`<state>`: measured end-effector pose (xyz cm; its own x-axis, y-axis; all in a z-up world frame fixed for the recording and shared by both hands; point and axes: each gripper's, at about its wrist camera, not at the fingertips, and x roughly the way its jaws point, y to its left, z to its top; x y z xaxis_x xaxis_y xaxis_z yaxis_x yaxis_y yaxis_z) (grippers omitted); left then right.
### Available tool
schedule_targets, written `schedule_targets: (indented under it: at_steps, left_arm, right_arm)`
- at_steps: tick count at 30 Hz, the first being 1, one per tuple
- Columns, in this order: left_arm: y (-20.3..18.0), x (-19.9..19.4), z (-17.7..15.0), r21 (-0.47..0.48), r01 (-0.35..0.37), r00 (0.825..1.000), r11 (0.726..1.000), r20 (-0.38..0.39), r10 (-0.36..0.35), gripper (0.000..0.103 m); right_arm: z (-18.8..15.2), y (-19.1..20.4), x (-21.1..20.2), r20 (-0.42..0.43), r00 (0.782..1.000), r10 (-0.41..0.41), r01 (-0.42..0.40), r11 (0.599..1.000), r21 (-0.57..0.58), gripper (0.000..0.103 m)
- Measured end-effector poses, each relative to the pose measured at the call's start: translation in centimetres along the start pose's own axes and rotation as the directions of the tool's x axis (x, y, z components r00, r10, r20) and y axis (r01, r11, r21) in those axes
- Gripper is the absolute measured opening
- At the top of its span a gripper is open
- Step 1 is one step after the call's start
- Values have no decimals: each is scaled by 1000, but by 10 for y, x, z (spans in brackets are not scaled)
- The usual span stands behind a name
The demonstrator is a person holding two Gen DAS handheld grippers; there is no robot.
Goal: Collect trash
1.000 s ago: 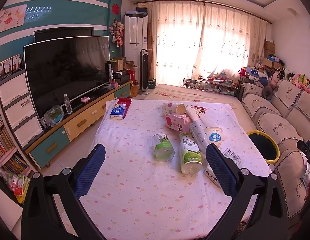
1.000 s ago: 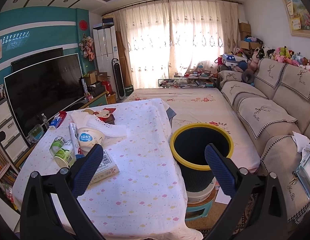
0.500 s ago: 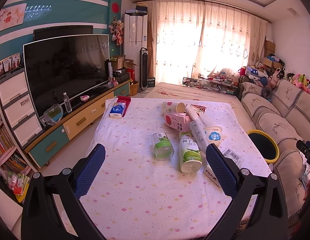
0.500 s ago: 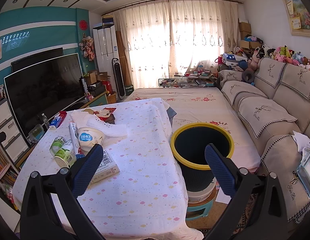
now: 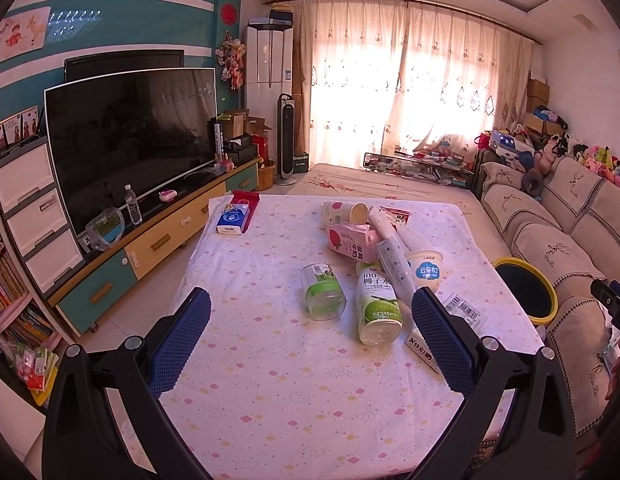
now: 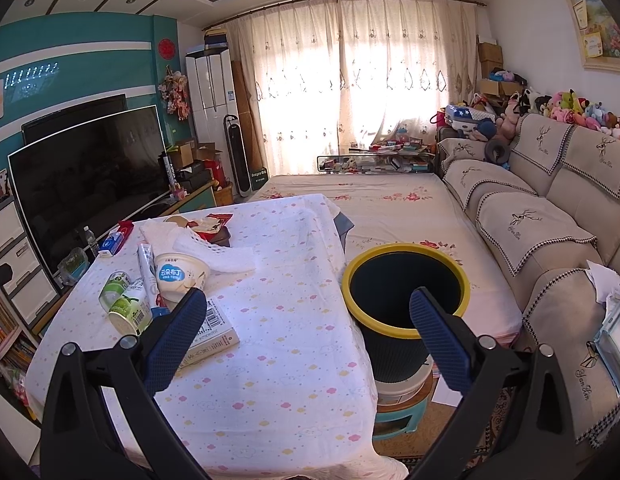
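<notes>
Several pieces of trash lie on the table [image 5: 277,392]: a small green-labelled jar [image 5: 322,291], a green coconut-drink bottle [image 5: 378,308], a white pudding cup [image 5: 424,269], a pink carton [image 5: 350,242], a paper cup [image 5: 344,211] and a flat box [image 6: 211,330]. My left gripper [image 5: 310,336] hangs open above the table's near half, short of the bottles. My right gripper [image 6: 307,336] is open too, between the table edge and the yellow-rimmed dark bin [image 6: 406,292]. The bin [image 5: 524,288] stands beside the table's right side.
A TV [image 5: 125,136] on a low cabinet [image 5: 157,240] runs along the left wall. A sofa [image 6: 550,216] lines the right side. A tissue pack [image 5: 233,219] lies at the table's far left corner. White mesh wrap [image 6: 205,246] is draped behind the pudding cup [image 6: 177,276].
The left wrist view has drifted slightly, with the trash sitting a little lower and closer. The right wrist view is nearly unchanged. Both grippers stay open.
</notes>
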<state>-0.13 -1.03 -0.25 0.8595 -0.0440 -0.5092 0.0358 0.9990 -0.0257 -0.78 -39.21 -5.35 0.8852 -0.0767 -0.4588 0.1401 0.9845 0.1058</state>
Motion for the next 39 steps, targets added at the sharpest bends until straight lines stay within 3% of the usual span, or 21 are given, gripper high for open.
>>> schedule_targets:
  at_steps: [25, 39]
  left_arm:
    - [-5, 6, -4, 4, -1, 1000, 1000, -10, 1, 99]
    - [2, 28, -6, -9, -8, 999, 1000, -47, 8, 99]
  right_arm:
    - [-5, -1, 9, -23, 1000, 3, -3, 1000, 7, 97]
    - [-2, 34, 62, -91, 990, 105, -109, 993, -41, 97]
